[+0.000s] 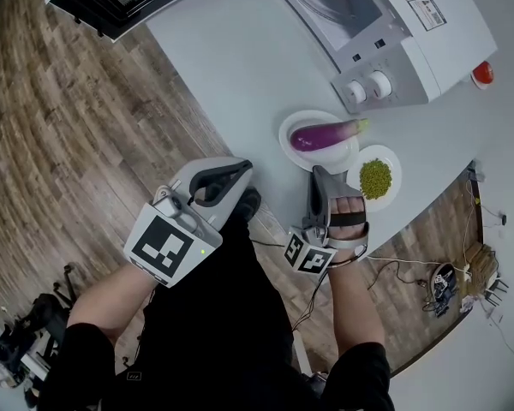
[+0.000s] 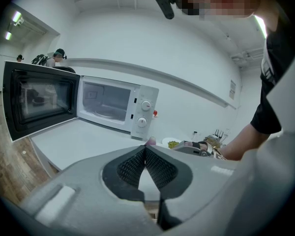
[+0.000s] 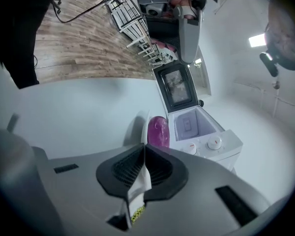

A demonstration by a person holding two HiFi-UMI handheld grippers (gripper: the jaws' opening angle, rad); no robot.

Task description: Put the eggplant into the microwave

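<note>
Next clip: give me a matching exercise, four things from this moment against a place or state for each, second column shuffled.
Things:
1. eggplant
2. microwave door
3. small dish
4. left gripper

Places or states:
A. holds small green pieces
B. jaws together, nothing between them
C. swung open
D. lying on a white plate

Pairs: 1-D, 2-C, 3-A, 4-B
</note>
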